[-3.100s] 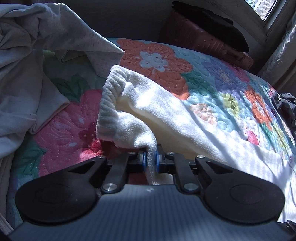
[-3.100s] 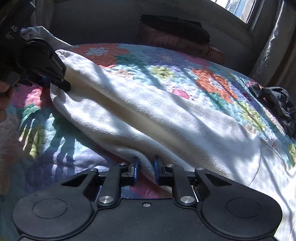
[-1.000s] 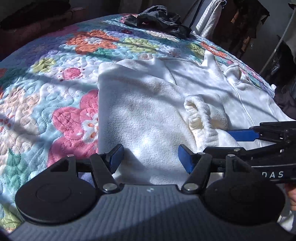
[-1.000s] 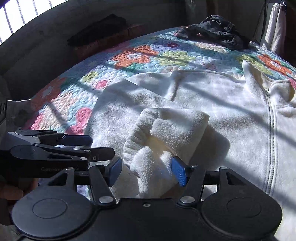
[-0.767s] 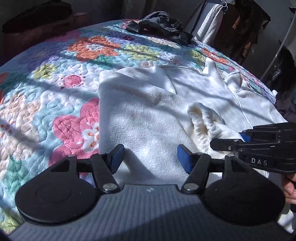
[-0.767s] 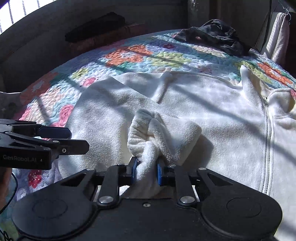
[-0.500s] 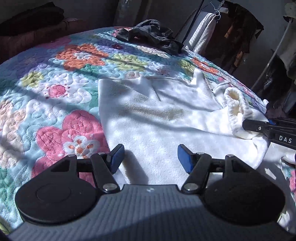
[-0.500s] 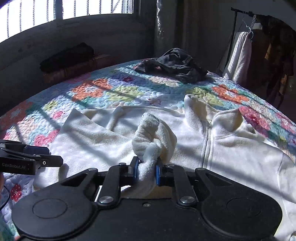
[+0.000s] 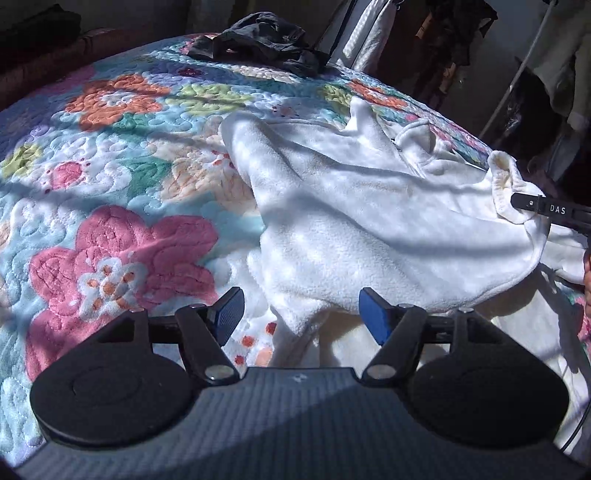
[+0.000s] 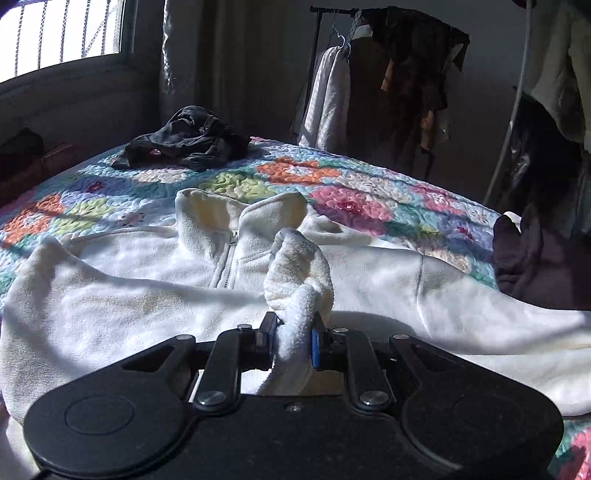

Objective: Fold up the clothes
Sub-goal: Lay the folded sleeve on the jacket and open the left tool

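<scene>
Right gripper [image 10: 293, 345] clamped tight on the ribbed cuff [image 10: 299, 266] of a white fleece jacket [image 10: 129, 295], blue pads squeezing the nubbly pile into a thick wad that bulges up just past the jaws. Sleeve pulled across the jacket's chest, hiding part of the zipper [image 10: 227, 266] just beyond and to the left of the jaws. Stand-up collar [image 10: 240, 210] splayed open further out.

Left gripper [image 9: 298, 315] opening, jaws standing wide, pads not pressing anything; a floppy fold of the same fleece pokes down between them. Beyond and to the right of those jaws, sleeve stretched taut to the other gripper's black finger [image 9: 546, 210] at the frame edge.

All spread out on a puffy quilted bedspread [image 9: 110, 155], big stitched flowers in pink, orange, green and blue, patchy sunlight and shadow stripes over it. Crumpled black garment [image 10: 188, 142] way past the jaws near the far side of the bed. Dark purple heap [image 10: 535, 258] off to the right at the bed's edge.

Further back: clothes rack [image 10: 388, 74] with hanging stuff, including a white towel-ish thing, plus a barred window [image 10: 59, 33] top left letting the sun in. Walls pretty dim otherwise.
</scene>
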Available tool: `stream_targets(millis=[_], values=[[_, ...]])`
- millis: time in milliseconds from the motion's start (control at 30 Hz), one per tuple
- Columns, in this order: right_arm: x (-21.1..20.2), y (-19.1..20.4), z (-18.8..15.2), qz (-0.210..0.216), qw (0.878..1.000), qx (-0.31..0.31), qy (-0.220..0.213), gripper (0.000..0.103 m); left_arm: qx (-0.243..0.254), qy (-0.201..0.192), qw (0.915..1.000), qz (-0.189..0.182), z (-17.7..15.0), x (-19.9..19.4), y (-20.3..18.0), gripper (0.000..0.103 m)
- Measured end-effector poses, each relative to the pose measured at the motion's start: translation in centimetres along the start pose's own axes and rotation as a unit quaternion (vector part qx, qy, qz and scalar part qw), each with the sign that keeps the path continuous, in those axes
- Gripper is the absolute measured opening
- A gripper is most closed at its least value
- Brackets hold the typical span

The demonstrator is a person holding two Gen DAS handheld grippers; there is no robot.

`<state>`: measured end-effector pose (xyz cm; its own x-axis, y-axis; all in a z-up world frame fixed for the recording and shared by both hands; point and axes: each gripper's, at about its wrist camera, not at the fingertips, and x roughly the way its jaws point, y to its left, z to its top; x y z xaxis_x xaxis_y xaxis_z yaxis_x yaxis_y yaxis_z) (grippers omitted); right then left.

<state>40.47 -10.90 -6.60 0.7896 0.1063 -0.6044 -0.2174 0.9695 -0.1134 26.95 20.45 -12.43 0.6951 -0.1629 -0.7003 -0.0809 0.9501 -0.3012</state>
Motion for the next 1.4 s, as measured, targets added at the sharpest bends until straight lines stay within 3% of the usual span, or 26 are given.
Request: stream_targets(millis=[300,400,433,567,633,700,733,800,833,867,900,933,1067,1167,1233,1267,1300,1400], values=[[1.8,-2.3,1.0,-0.016,1.0,0.004,-0.011,0.019,0.053,0.042,0.9977,0.002,0.4,2.0,-1.2,0.076],[5.0,-3.5,0.0,0.009,0.998,0.025,0.06,0.023,0.035,0.053,0.998,-0.001,0.2,2.3,-0.9,0.079],[5.8,-3.7,-0.4,0.008,0.996,0.033,0.077,0.025,0.028,0.058,0.9979,-0.002,0.1,2.5,-0.7,0.079],[5.4,-4.1,-1.9,-0.002,0.995,0.063,0.084,0.063,0.036,0.049,0.998,0.018,0.1,2.5,-1.0,0.083],[4.9,-4.0,-2.3,0.0,0.994,0.062,0.093,0.066,0.05,0.045,0.9972,0.033,0.1,2.8,-1.4,0.092],[4.7,-4.2,-2.6,-0.009,0.992,0.062,0.106,0.066,0.058,0.054,0.9962,0.035,0.2,3.4,-1.9,0.094],[4.6,-4.3,-2.8,-0.014,0.992,0.063,0.113,0.066,0.059,0.054,0.9964,0.027,0.1,3.7,-2.1,0.091],[4.6,-4.9,-3.0,-0.009,0.991,0.078,0.106,0.066,0.05,0.043,0.9975,0.027,0.1,3.8,-2.1,0.055],[4.5,-5.1,-3.0,-0.005,0.993,0.076,0.095,0.066,0.045,0.047,0.9975,0.029,0.1,3.9,-2.1,0.03],[4.5,-5.1,-2.9,0.001,0.994,0.071,0.081,0.062,0.04,0.049,0.9977,0.026,0.1,3.9,-2.1,0.022],[4.4,-5.2,-2.8,0.006,0.996,0.065,0.068,0.026,0.039,0.048,0.9976,0.031,0.0,3.7,-2.1,0.02],[4.2,-5.4,-2.7,0.009,0.996,0.07,0.062,0.005,0.039,0.048,0.9974,0.037,-0.1,3.5,-2.2,0.017],[3.7,-6.8,-2.9,0.008,0.992,0.11,0.065,0.009,0.039,0.047,0.9964,0.059,-0.5,2.9,-2.3,0.016],[4.7,-7.5,-4.0,-0.016,0.989,0.107,0.104,0.014,0.026,0.062,0.9961,0.057,-0.1,2.2,-2.0,0.018],[4.1,-7.9,-4.3,-0.026,0.987,0.114,0.107,0.022,0.02,0.065,0.9963,0.052,0.5,0.5,-1.9,0.023],[3.5,-8.1,-4.3,-0.035,0.986,0.118,0.112,0.035,0.019,0.064,0.9961,0.058,0.8,-0.6,-2.0,0.035],[2.9,-8.2,-4.2,-0.046,0.984,0.123,0.119,0.046,0.017,0.063,0.9958,0.065,1.0,-1.7,-2.1,0.041],[0.6,-8.7,-3.8,-0.023,0.981,0.148,0.121,0.049,0.019,0.039,0.998,0.047,2.4,-4.2,-2.9,0.043]])
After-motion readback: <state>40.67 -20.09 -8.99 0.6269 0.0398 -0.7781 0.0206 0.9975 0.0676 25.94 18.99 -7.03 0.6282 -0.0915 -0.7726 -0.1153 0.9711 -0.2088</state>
